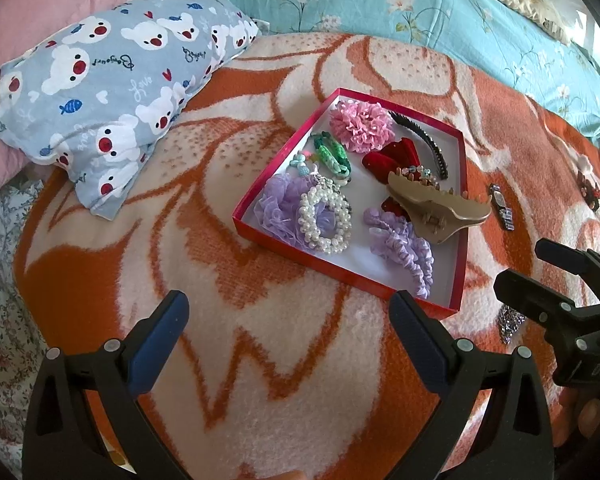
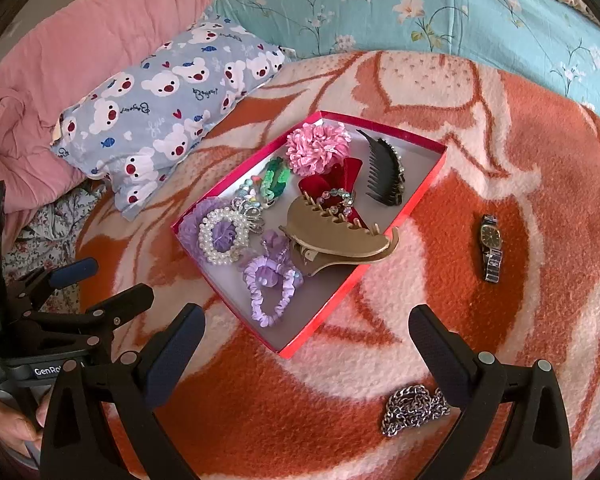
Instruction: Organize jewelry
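Observation:
A red box (image 1: 247, 225) (image 2: 428, 184) on the orange-and-white blanket holds several hair pieces: a tan claw clip (image 2: 332, 240), pearl bracelet (image 2: 222, 236), purple scrunchies (image 2: 266, 292), pink flower (image 2: 316, 148), black comb (image 2: 384, 176). A wristwatch (image 2: 490, 246) (image 1: 502, 206) lies right of the box. A silver chain (image 2: 414, 408) (image 1: 510, 322) lies by the inside of my right gripper's right finger. My right gripper (image 2: 306, 340) is open and empty, just in front of the box. My left gripper (image 1: 288, 324) is open and empty, near the box's front left.
A bear-print pillow (image 1: 112, 92) lies left of the box, a pink quilt (image 2: 80, 40) behind it, a teal floral quilt (image 2: 420, 4) at the back. A small dark red ornament (image 1: 588, 190) lies far right on the blanket.

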Demonstrator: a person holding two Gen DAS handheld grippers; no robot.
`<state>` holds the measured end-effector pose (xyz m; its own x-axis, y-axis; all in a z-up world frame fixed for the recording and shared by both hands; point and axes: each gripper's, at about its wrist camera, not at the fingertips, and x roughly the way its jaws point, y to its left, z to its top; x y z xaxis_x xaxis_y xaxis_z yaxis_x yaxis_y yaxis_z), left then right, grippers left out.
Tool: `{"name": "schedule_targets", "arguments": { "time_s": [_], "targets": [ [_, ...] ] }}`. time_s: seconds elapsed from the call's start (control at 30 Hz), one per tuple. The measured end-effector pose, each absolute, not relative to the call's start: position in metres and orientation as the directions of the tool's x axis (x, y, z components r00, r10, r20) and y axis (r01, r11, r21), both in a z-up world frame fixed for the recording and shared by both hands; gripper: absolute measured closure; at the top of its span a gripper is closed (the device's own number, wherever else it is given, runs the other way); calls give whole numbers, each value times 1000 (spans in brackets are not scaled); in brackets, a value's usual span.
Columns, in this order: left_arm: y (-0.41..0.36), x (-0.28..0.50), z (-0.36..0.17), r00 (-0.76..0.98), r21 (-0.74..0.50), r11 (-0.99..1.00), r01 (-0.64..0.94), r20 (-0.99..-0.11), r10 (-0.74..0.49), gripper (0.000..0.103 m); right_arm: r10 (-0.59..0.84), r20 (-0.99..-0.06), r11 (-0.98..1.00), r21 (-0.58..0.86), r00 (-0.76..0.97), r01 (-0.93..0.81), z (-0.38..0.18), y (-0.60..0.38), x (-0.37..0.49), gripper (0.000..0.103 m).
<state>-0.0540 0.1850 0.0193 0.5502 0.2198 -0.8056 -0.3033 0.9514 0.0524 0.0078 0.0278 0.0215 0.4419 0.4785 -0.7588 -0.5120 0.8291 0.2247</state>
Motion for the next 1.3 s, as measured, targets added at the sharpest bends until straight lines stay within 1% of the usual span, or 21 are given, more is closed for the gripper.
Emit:
{"name": "schedule_targets", "arguments": {
  "time_s": [1.3],
  "targets": [
    [183, -52, 15, 560, 52, 956, -290, -801, 213, 2, 488, -752, 825, 232, 443, -515, 25, 27, 8, 0]
  ]
}}
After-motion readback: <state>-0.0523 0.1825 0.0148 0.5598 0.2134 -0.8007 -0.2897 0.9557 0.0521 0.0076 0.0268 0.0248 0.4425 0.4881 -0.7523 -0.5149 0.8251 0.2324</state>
